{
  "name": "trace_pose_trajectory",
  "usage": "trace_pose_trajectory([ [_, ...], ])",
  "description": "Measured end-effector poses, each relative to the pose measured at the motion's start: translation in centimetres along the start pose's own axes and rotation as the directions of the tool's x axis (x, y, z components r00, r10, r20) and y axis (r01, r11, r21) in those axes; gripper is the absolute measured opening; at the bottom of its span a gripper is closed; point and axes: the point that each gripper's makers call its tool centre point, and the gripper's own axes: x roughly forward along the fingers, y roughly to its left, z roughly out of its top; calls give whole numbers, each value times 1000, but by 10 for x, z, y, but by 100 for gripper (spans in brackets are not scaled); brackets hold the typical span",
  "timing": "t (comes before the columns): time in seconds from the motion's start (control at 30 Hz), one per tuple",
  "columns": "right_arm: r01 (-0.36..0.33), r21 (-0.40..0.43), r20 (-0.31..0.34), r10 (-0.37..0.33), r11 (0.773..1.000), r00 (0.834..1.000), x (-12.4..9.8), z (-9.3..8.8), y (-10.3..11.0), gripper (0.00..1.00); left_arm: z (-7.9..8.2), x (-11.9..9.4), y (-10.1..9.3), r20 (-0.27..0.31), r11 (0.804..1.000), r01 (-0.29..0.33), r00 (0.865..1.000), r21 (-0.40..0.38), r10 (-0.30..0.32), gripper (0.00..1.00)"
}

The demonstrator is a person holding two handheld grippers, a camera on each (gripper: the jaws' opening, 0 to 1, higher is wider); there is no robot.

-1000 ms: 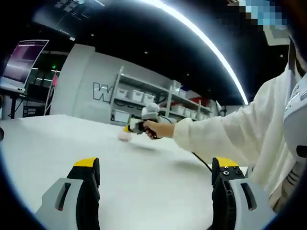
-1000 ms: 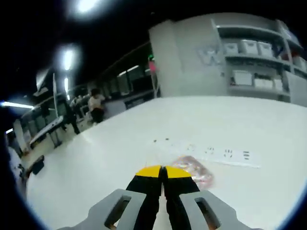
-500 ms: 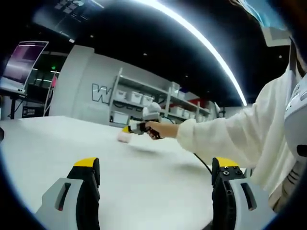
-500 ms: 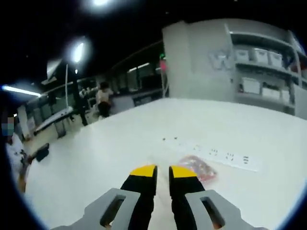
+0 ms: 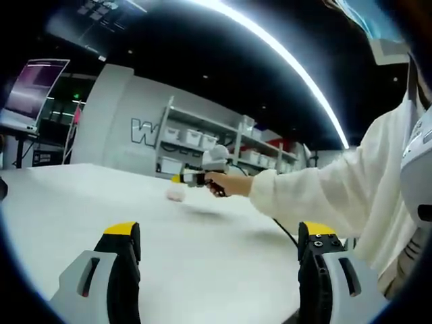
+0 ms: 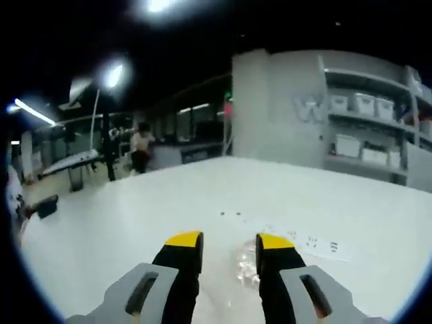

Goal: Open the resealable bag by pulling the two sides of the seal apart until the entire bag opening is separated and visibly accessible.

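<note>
In the left gripper view the left gripper hangs low over the white table with its jaws wide apart and empty, while at about eleven o'clock beyond it a hand holds the right gripper just above the small pinkish bag lying on the tabletop. In the right gripper view the right gripper has its jaws parted with nothing clamped, and the bag shows in the gap between them at roughly one o'clock, near a white strip with dark marks (whether a fingertip touches the bag I cannot tell). This looks like the reach for a first grip, the seal not yet opened; the next move calls for pinching one side of the seal, then bringing the left gripper in on the other side.
</note>
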Motion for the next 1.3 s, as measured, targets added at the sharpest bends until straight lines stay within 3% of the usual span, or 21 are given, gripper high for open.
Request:
trace_pose_trajectory([
  [0.37,22,-31,51,-20,999,999,-1,8,-3,43,1,2,-2,3,1000,3,1000,-2,-3,96],
  [0.6,45,-79,125,-35,996,992,-2,20,1,84,3,0,-2,9,1000,-4,1000,-5,4,96],
  [0.8,45,-90,143,-32,995,989,-2,25,3,97,4,-1,-4,12,1000,-2,1000,-4,2,96],
  [1.07,36,-79,154,-23,996,988,-2,29,9,100,7,-2,-6,19,1000,-2,1000,0,2,96],
  [1.3,50,-110,119,-36,993,992,-4,23,7,100,7,-1,-7,20,1000,3,1000,1,-3,96],
])
